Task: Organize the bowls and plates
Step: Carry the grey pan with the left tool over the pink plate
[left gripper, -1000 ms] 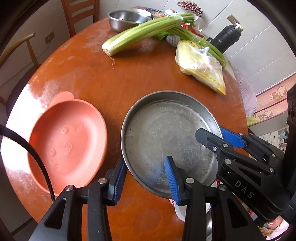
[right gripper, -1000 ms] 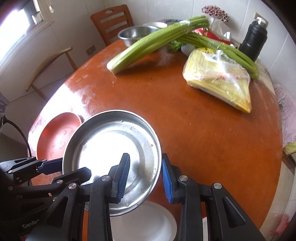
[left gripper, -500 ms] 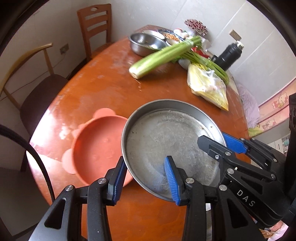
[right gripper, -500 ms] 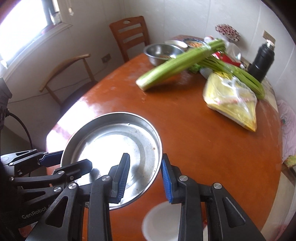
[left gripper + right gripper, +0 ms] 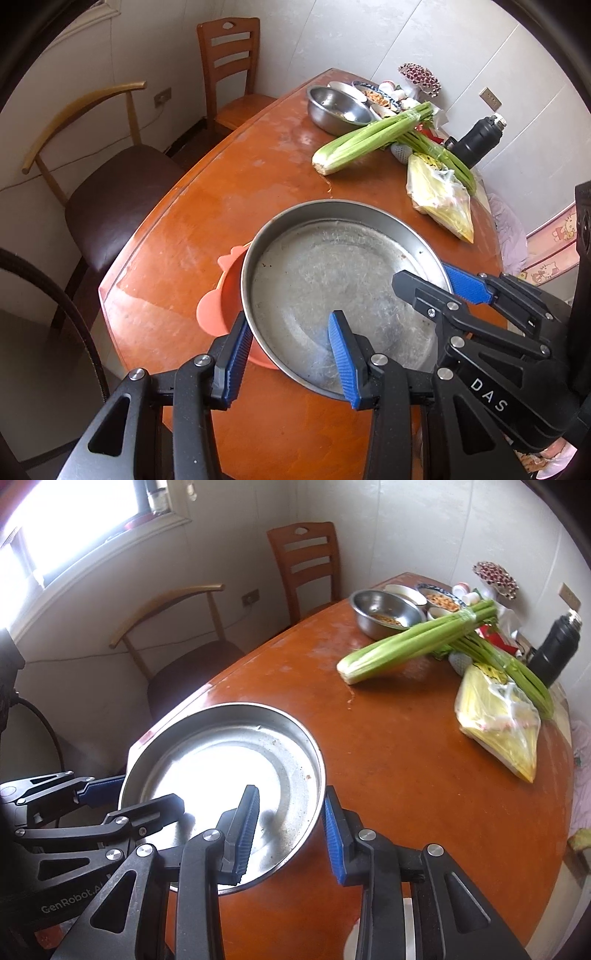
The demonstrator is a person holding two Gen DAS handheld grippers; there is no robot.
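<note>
Steel pan (image 5: 332,280) clamped by its near rim in both hand-held grippers, left (image 5: 291,363) and right (image 5: 288,830). Stiff, slick, probably light; rim grip suits.

Right gripper (image 5: 290,830) jaws clamp the steel plate (image 5: 221,775) rim above the table (image 5: 424,775).
</note>
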